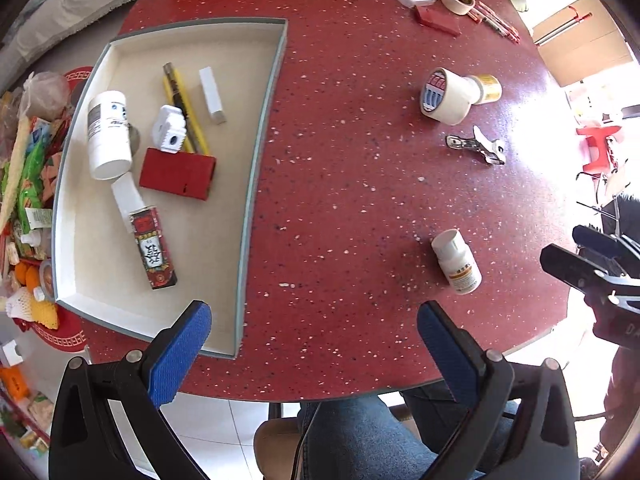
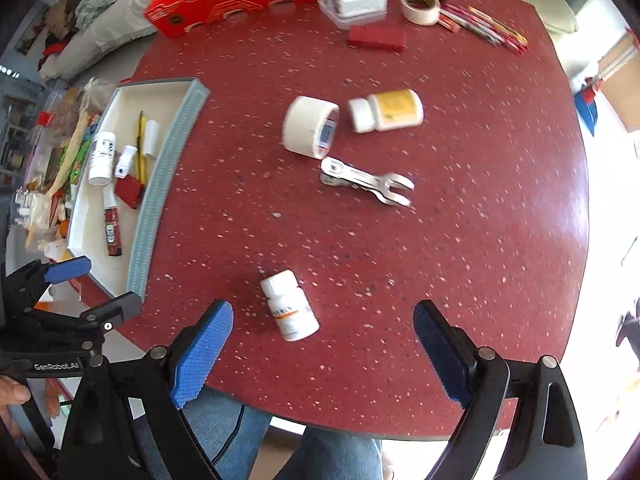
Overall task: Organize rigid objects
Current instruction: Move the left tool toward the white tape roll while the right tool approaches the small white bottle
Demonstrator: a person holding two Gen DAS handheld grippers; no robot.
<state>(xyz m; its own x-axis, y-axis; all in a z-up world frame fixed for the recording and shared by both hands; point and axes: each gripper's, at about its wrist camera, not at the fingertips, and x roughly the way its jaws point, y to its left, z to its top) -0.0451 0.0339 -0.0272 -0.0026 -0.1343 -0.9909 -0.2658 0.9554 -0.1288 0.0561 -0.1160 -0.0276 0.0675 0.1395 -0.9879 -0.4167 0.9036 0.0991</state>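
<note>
White plastic pill bottle with orange label (image 2: 291, 306) lies on its side on the red speckled table (image 2: 460, 240), loose, near the front edge. Its long axis runs cap at 11 o'clock to base at 5 o'clock in my right wrist view. It sits just ahead of the right gripper (image 2: 323, 346), between the lines of the spread jaws and nearer the left pad; nothing is pinched. My left gripper (image 1: 314, 344) also stands wide and empty, over the table edge by the shallow white tray with grey rim (image 1: 260, 152); from there the bottle lies off at 2 o'clock. I judge the right hand nearer; the jaws look roughly set to close across the body.
</note>
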